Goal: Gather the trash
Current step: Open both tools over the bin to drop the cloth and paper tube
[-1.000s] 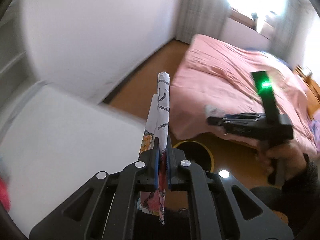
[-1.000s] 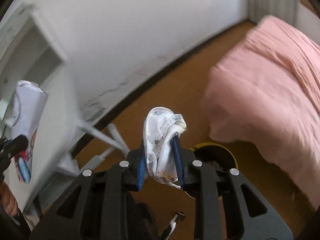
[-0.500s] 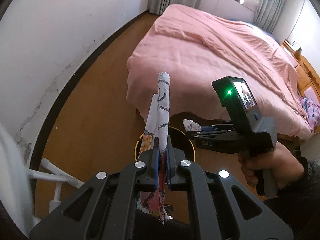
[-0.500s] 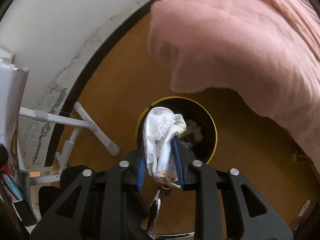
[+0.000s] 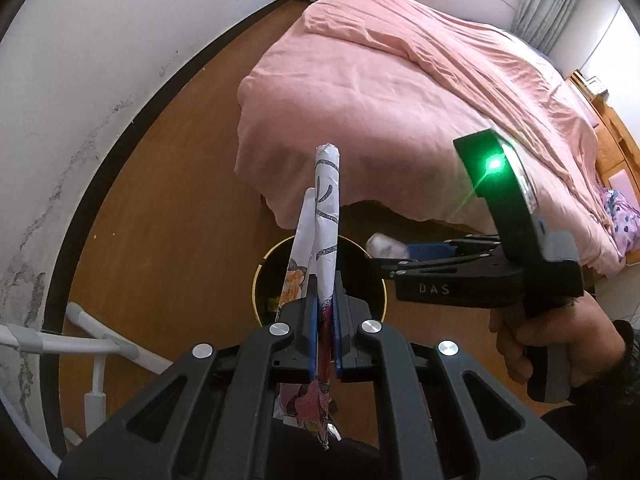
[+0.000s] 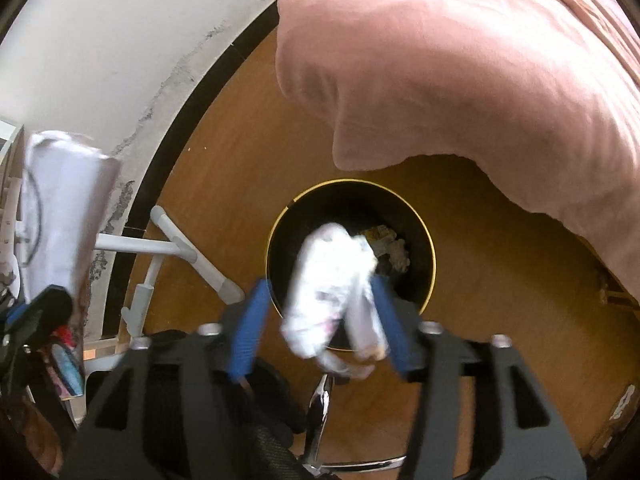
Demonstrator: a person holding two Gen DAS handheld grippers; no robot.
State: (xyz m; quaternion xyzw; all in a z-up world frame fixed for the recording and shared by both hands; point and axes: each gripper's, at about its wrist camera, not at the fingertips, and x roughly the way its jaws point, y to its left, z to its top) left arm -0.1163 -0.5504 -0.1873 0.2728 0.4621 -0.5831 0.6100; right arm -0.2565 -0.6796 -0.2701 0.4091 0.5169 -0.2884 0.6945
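The crumpled white wrapper (image 6: 334, 292), soft and printed with faint pink marks, is blurred between the jaws of the right gripper (image 6: 316, 320), just above the bin's mouth. Those jaws have just been opening and now stand wide, their blue pads clear of the wrapper on the left, though I cannot tell about the right pad. The folded paper packet (image 5: 326, 240), flat, white with black strokes and an orange and red print at its lower end, stands upright, pinched tight in the closed jaws of the left gripper (image 5: 324, 332). The round black trash bin (image 6: 424, 236) with its thin yellow rim sits on the glossy brown wooden floor (image 5: 168, 208), holding scraps at its bottom. At one o'clock from the bin hangs the wrinkled pink bedspread (image 5: 380, 92). At nine o'clock stand white tubular legs (image 6: 176, 246), beside a scuffed white wall (image 5: 80, 64) with dark skirting.
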